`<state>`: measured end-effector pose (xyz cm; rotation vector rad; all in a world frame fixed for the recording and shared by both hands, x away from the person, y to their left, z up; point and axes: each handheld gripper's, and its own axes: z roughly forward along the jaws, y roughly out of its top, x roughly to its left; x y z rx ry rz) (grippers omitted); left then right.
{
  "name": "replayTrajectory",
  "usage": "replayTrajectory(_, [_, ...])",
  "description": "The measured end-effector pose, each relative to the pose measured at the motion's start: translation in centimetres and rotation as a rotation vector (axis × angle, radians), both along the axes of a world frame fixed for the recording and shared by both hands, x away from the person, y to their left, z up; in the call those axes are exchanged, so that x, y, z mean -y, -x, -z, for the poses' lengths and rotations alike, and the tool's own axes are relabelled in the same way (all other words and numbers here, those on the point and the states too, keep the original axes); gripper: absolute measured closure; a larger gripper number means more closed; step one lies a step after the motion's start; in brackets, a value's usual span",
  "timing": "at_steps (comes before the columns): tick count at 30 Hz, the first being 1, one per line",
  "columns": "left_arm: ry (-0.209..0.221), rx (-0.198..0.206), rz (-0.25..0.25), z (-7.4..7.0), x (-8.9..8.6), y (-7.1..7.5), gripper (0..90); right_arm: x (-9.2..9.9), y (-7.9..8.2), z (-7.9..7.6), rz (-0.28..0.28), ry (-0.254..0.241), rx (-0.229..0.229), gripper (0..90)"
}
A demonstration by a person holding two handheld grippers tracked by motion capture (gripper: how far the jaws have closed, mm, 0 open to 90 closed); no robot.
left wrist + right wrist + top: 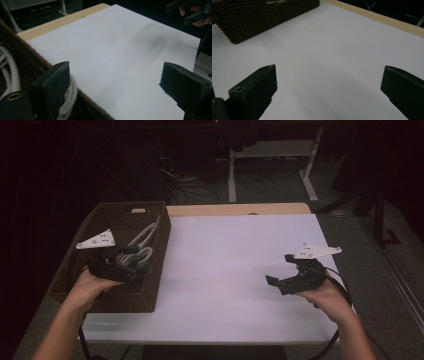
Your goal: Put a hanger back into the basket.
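Table (240, 270): white top with a pale wooden strip along the far edge; bare across its middle and right.

Basket (150, 285): dark brown, woven, rectangular, open at the top. Stands on the left part of the table, its right wall along the edge of the white surface. In the right gripper view it sits at the far upper left (262, 17).

Cable (145, 237): white, coiled in loops, lying inside the basket against its right wall. In the left gripper view a loop of it (71, 96) shows just behind the near jaw, below the basket rim (37, 65); whether the jaw touches the loop cannot be told.

Left gripper (131, 262): held in the left hand (92, 285) over the basket, grey three-cornered plate on top. Jaws stand wide apart; nothing lies between them, and the white tabletop shows through the gap (115, 82).

Right gripper (280, 270): held in the right hand (325, 297) above the right part of the table, well apart from the basket. Jaws wide apart, nothing between them; bare white surface shows in the gap (328, 90).

Floor beyond the table: dark, with white desk legs (232, 175) and loose wires.
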<state>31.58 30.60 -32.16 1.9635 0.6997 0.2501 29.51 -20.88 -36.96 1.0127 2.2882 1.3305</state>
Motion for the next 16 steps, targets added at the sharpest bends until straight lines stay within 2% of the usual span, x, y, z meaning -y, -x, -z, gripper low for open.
replayTrajectory(7, [0.024, 0.005, 0.011, 1.1, 1.1, 0.4, 1.0, -0.4, 0.2, -1.5, -0.022, -0.017, 0.027, 0.3])
replayTrajectory(16, [0.045, 0.004, 0.034, 1.8, 1.4, 0.7, 0.9, -0.8, 0.2, -1.7, -0.028, -0.012, 0.026, 0.3])
